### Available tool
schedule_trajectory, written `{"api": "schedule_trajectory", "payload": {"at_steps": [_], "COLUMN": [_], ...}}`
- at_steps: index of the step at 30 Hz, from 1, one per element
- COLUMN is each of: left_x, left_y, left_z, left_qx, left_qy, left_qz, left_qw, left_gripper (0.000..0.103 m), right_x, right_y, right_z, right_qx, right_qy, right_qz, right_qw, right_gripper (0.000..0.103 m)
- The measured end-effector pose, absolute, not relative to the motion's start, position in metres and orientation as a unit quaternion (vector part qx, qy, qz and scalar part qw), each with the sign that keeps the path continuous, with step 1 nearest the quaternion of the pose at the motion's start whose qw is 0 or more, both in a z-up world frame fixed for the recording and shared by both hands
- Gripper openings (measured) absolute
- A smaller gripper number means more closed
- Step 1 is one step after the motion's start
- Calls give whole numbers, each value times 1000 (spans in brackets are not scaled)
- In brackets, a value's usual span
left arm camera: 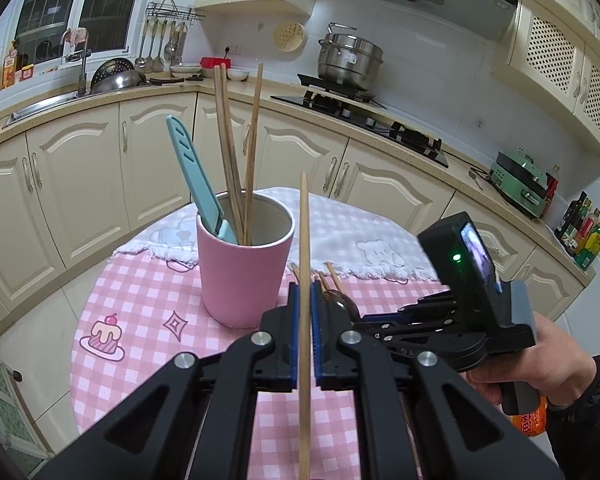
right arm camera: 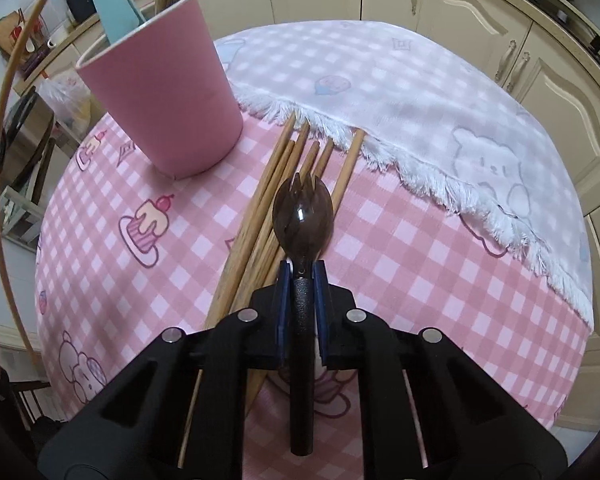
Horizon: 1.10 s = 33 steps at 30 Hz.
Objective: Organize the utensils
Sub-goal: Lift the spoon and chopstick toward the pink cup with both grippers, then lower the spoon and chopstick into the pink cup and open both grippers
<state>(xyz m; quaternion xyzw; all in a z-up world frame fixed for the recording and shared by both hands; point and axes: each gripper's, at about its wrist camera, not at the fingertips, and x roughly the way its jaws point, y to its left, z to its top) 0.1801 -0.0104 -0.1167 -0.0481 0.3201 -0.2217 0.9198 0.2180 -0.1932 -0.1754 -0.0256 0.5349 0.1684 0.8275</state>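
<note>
Pink-and-white checked cloth covers the round tabletop (right arm camera: 400,264), and a paler fringed towel (right arm camera: 400,92) lies over its far part, from about twelve to three o'clock in the right wrist view. Cream cabinets (left arm camera: 80,184) and a stove (left arm camera: 364,116) curve round behind it.

At eleven o'clock from the right gripper stands a pink cup (right arm camera: 168,96), upright on the cloth. It holds a light blue knife sheath (left arm camera: 198,184) leaning toward ten o'clock and several wooden chopsticks in the cup (left arm camera: 236,152) rising toward twelve.

Just beside the cup, toward four o'clock of it, a loose bundle of chopsticks (right arm camera: 276,196) lies flat, tips touching the towel's fringe. The bundle sits directly under the right gripper (right arm camera: 302,276), whose jaws are nearly closed on the black handle of a dark brown spork (right arm camera: 302,216); its head lies over the bundle.

The left gripper (left arm camera: 305,300) is fully closed on a single chopstick (left arm camera: 305,248) held upright at about four o'clock from the cup, short of its rim.
</note>
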Motion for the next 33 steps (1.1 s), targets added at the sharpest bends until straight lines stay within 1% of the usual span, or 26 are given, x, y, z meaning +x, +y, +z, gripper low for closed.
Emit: {"api": "schedule_trajectory", "payload": {"at_steps": [5,8,11,16,21,23,28,33], "left_x": [179,180,181,187,207,218,240,260], "left_y": [-5,0,3,13,22,26,29,23], "left_z": [-114,-109,-100,-70,-38,-27,-5,-5], "left_qx": [-55,-71,-80,-99,-116,-125,-134,-126], "left_qy": [314,301,282,217,156,133,82,58], "left_qz": [-217,-219,-221,-218,-208,-203,-193,-176], "left_qw": [923,926,930,946,959,962,968,974], "left_gripper": [5,5,5,5,5,5,5,5], "right_x": [209,203,198,196,207,214,242,261], "right_y": [-215,-233,-241,-233,-208,-201,-176,-160], "right_z": [-165,-153,-136,-88,-34,-19,0,-8], "right_qx": [30,82,118,160,179,183,180,174], "right_qy": [514,480,431,329,219,192,156,149], "right_qz": [184,197,208,234,248,251,249,242], "right_qw": [837,851,870,901,927,931,939,943], "right_gripper": [12,12,12,12,12,12,12,12]}}
